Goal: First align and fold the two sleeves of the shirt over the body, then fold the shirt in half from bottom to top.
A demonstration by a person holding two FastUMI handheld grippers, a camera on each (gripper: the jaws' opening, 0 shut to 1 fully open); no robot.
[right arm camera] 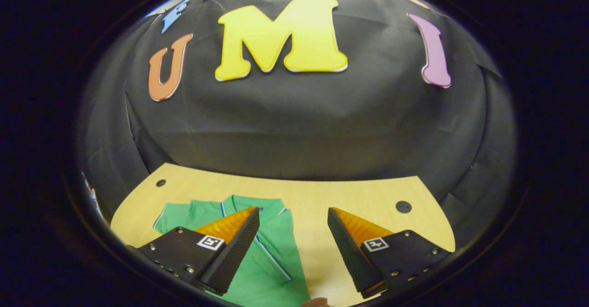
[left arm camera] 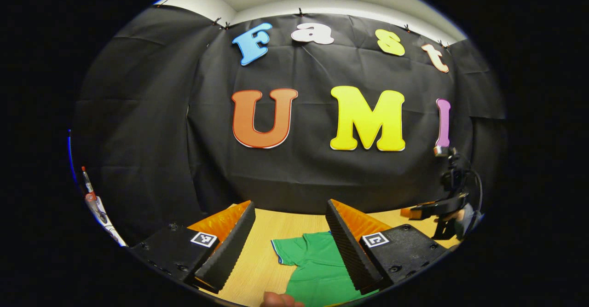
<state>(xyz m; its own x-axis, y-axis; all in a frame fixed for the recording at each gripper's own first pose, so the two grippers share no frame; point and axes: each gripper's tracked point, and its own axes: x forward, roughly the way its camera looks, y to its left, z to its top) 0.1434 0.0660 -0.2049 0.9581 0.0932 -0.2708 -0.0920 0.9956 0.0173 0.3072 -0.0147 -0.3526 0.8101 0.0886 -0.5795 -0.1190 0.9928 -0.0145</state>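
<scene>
On the table (right arm camera: 349, 196), green shirt (right arm camera: 271, 251) lies below both open tools.

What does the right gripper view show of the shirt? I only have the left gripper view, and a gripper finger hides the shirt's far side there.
Observer: The shirt lies flat, with its collar toward the booth wall.
Operator: Is that hidden sleeve folded yet?
Observer: It looks so: a blue-trimmed sleeve lies slanted across the body.
Operator: Is the right gripper holding anything?
Observer: No. The right gripper is open, with mostly bare table between its fingers.
</scene>
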